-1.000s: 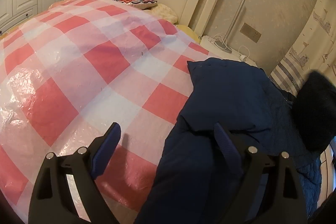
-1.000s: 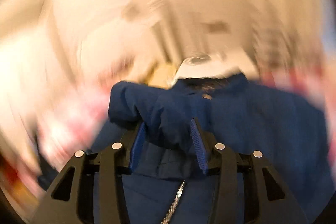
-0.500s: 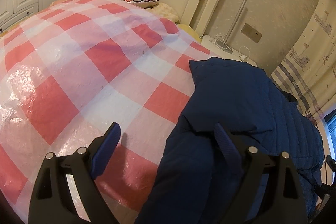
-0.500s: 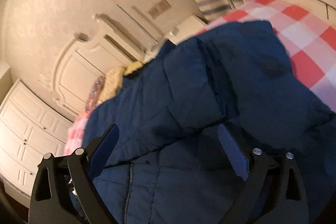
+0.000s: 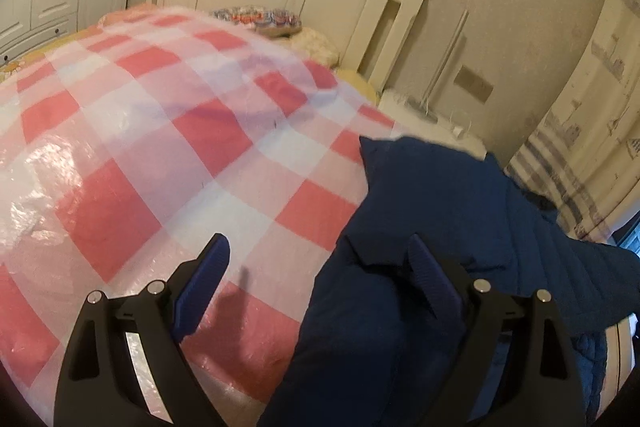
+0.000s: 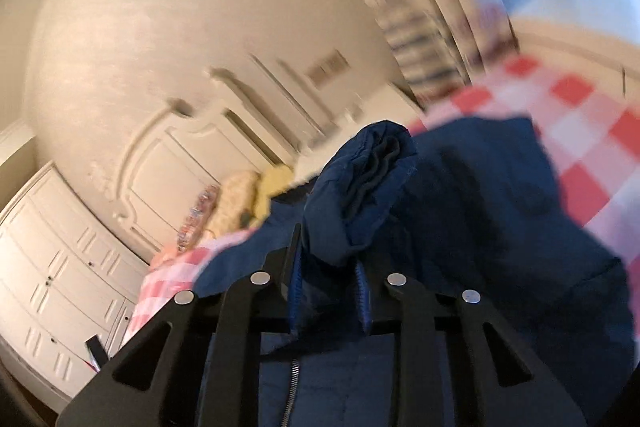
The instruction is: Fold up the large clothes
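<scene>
Presently, a navy quilted jacket [image 5: 440, 227] is found lying on the bed [image 5: 120, 147], over its right edge, on the red-and-white checked plastic cover [image 5: 168, 131]. The right tongs [image 6: 328, 291] have just been closing and are now clamped on a bunched sleeve end [image 6: 360, 195] of the jacket, cloth pinched between the blue pads; half a second ago those jaws stood wide over the garment with nothing gripped. The sleeve is seen raised above the jacket body, the zipper [image 6: 290, 387] visible below. The left tongs [image 5: 316, 279] are held wide open, one finger over the cover, the other over a jacket fold; nothing is gripped, as before. It is judged that a sleeve fold inward is beginning. Slippage on the slick cover is considered a risk.
</scene>
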`<state>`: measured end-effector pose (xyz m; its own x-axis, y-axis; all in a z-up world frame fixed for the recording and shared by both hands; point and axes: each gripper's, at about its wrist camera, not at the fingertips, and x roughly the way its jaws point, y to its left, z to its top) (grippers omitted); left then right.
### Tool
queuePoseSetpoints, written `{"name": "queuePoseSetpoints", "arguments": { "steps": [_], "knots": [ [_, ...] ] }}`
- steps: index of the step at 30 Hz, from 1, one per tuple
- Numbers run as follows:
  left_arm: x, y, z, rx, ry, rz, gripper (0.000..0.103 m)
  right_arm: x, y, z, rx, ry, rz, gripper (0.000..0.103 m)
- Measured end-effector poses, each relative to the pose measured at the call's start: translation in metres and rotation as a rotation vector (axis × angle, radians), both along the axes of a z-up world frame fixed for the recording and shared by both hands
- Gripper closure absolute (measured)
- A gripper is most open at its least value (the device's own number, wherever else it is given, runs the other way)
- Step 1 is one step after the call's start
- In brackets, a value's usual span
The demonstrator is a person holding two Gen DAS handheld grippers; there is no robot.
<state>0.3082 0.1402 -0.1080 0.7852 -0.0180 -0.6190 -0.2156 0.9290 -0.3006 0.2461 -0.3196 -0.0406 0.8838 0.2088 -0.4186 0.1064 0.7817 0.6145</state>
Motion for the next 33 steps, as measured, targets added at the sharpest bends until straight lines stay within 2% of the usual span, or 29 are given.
{"name": "queuePoseSetpoints", "arguments": {
  "steps": [3,5,7,8,11,12,15,18,19,20,21,22,24,25,27,28,29,31,33],
  "knots": [
    [0.001,-0.002,0.001,0.006,-0.001,-0.009,0.010,-0.009,-0.014,-0.013,0.022,0.042,-0.023,0.077],
    [0.003,-0.002,0.001,0.007,0.007,-0.013,0.010,-0.007,-0.022,-0.034,0.014,0.131,-0.047,0.077],
    [0.003,-0.001,0.000,0.003,0.009,-0.010,0.010,-0.004,-0.028,-0.061,0.050,0.228,-0.053,0.076],
    [0.002,0.000,0.000,0.001,0.011,-0.009,0.010,-0.007,-0.031,-0.066,0.069,0.238,-0.061,0.076],
    [0.002,0.002,0.000,-0.004,0.011,-0.005,0.010,-0.014,-0.033,-0.060,0.062,0.259,-0.107,0.070],
    [0.001,0.001,0.000,-0.003,0.011,-0.005,0.010,-0.018,-0.032,-0.052,0.037,0.252,-0.131,0.069],
    [0.000,0.001,0.001,0.004,0.005,-0.009,0.010,-0.028,-0.021,-0.019,-0.129,0.183,-0.224,0.066],
    [-0.002,0.001,0.003,0.007,-0.006,-0.009,0.010,-0.008,0.008,0.004,-0.303,0.160,-0.148,0.061],
    [-0.003,0.001,0.004,0.006,-0.011,-0.008,0.010,0.003,0.021,0.009,-0.360,0.161,-0.102,0.051],
    [-0.003,0.001,0.004,0.005,-0.016,-0.007,0.010,0.012,0.030,0.010,-0.399,0.160,-0.069,0.032],
    [-0.005,0.001,0.006,0.002,-0.024,-0.005,0.010,0.020,0.041,0.010,-0.443,0.161,-0.030,0.023],
    [-0.006,0.002,0.007,-0.001,-0.034,-0.002,0.010,0.030,0.055,0.008,-0.507,0.162,0.017,0.018],
    [-0.009,0.004,0.009,-0.008,-0.054,0.005,0.010,0.046,0.071,0.000,-0.616,0.193,0.064,0.018],
    [-0.011,0.005,0.011,-0.012,-0.070,0.012,0.010,0.057,0.077,-0.013,-0.679,0.248,0.097,0.020],
    [-0.017,0.010,0.017,-0.017,-0.110,0.037,0.010,0.069,0.075,-0.041,-0.712,0.374,0.122,0.023],
    [-0.020,0.012,0.019,-0.021,-0.128,0.050,0.010,0.070,0.072,-0.053,-0.711,0.392,0.142,0.022],
    [-0.023,0.015,0.023,-0.023,-0.144,0.066,0.010,0.066,0.069,-0.059,-0.710,0.365,0.155,0.022],
    [-0.030,0.017,0.034,-0.021,-0.173,0.100,0.010,0.063,0.066,-0.059,-0.686,0.364,0.160,0.022],
    [-0.029,0.013,0.050,-0.044,-0.194,0.067,0.010,0.064,0.066,-0.061,-0.688,0.365,0.164,0.020]
  ]
}}
